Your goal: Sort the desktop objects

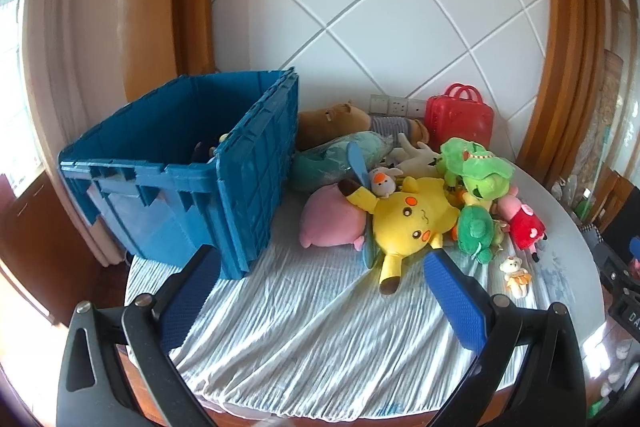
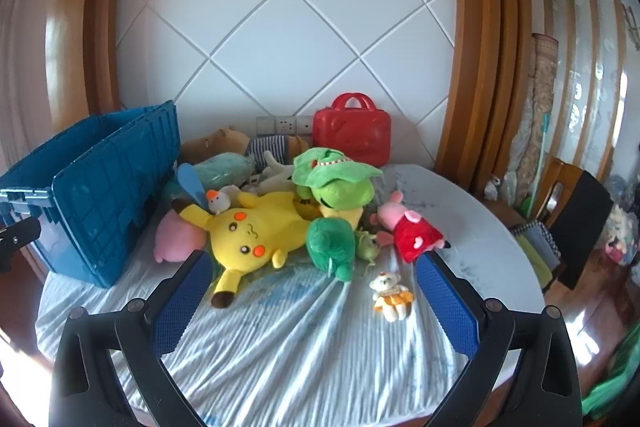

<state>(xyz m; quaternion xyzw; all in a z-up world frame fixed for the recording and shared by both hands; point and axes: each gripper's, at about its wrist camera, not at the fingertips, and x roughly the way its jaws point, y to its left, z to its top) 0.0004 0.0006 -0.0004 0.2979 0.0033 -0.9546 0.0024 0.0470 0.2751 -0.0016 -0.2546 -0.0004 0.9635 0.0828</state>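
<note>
**Both hand-held grippers apart over a bench of soft toys**

We see the left hand-held gripper with its blue pads spread wide and nothing between them, tilted down over the wrinkled cloth that covers the bench. The right hand-held gripper is spread just as wide and is also empty.

The toys lie in a heap at the middle and back of the bench. In the left wrist view the blue crate stands on the left part of the bench, open at the top, with something dark inside that we cannot make out. Just beside it lies the pink plush, touching the yellow plush, which lies on its back with one foot toward us. A small white bird sits by the yellow plush's ear. To the right are the green dinosaur and a green round plush, then the pig doll in a red dress. The tiny bear lies apart from the heap, nearest the right edge. At the back, against the wall, stand the red case and a brown plush.

In the right wrist view the tiny bear lies between the pads' line of sight, nearer the right pad.
</note>
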